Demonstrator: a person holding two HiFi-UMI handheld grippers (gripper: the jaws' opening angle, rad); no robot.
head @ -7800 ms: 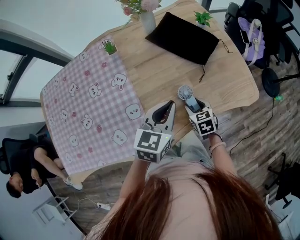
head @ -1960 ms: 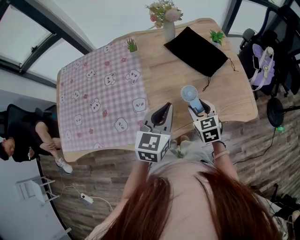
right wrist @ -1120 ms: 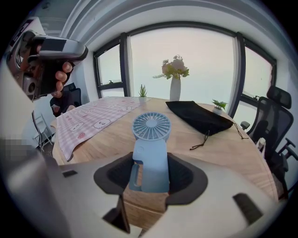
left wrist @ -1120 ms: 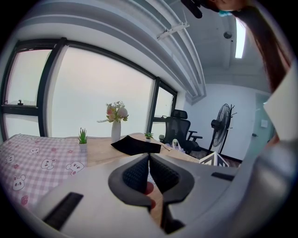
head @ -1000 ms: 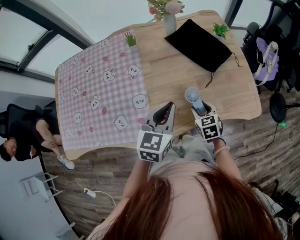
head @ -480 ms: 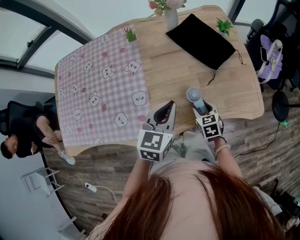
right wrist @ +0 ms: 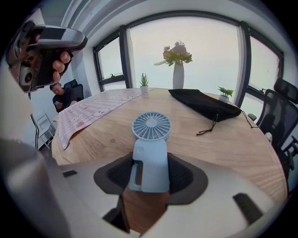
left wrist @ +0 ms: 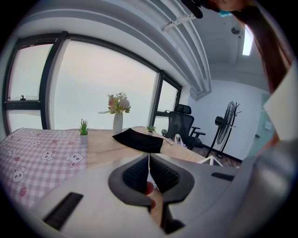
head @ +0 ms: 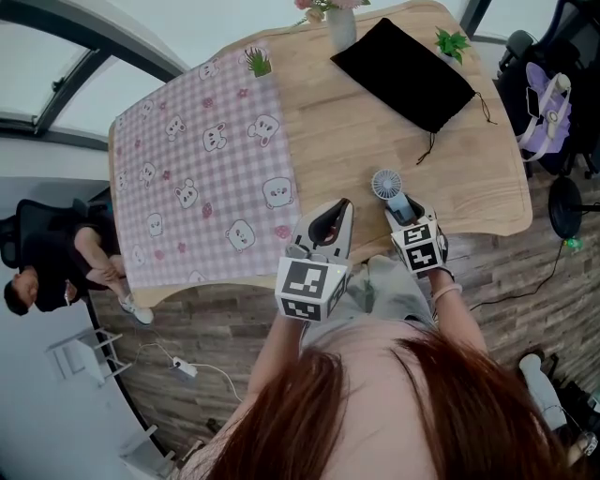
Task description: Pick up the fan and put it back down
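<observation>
A small light-blue hand fan is held by its handle over the wooden table, near the front edge. My right gripper is shut on that handle. In the right gripper view the fan points away from me, its round head low over the tabletop, and the pads of the right gripper press both sides of the handle. Whether the fan touches the wood I cannot tell. My left gripper hovers to the left of it, shut with nothing in it. Its pads meet in the left gripper view.
A pink checked cloth covers the table's left part. At the far side lie a black drawstring pouch, a flower vase and two small plants. A seated person is at left, office chairs at right.
The right gripper has sunk a little toward the tabletop with the fan still in it. The left gripper has kept its place. The head view has drifted slightly.
</observation>
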